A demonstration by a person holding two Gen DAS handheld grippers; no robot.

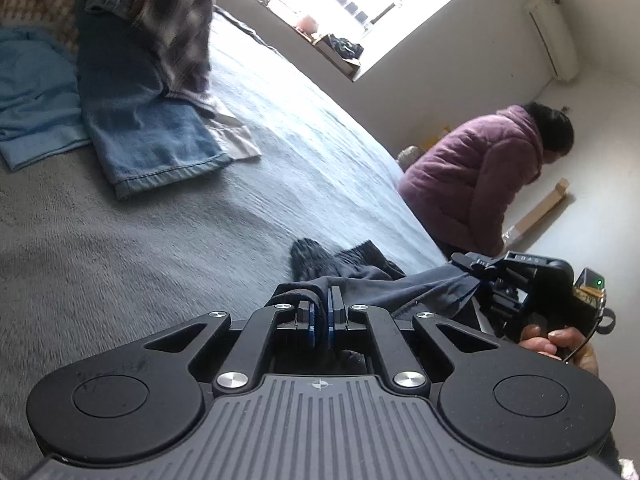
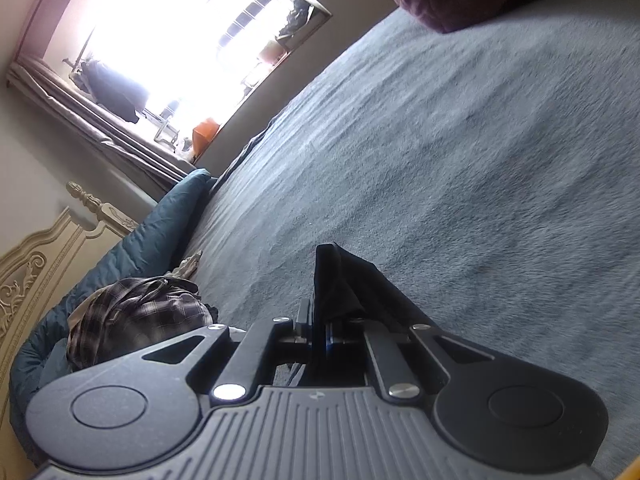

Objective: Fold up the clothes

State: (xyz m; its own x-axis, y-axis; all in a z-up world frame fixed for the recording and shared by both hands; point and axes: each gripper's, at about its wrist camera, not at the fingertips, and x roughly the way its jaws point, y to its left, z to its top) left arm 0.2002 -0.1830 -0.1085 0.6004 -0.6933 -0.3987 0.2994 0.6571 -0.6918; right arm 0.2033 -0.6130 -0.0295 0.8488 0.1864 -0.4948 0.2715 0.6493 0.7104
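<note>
Left gripper (image 1: 320, 312) clamped on dark garment (image 1: 360, 276); right gripper (image 2: 320, 328) pinches its other edge; cloth stretched between them above grey bed (image 1: 120, 248), likely to straighten it; jeans (image 1: 140, 120) far ahead-left

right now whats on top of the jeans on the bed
A plaid shirt lies over the upper part of the jeans; the hem end is bare. A pale cloth shows beside them. How far it runs beneath is hidden.
</note>
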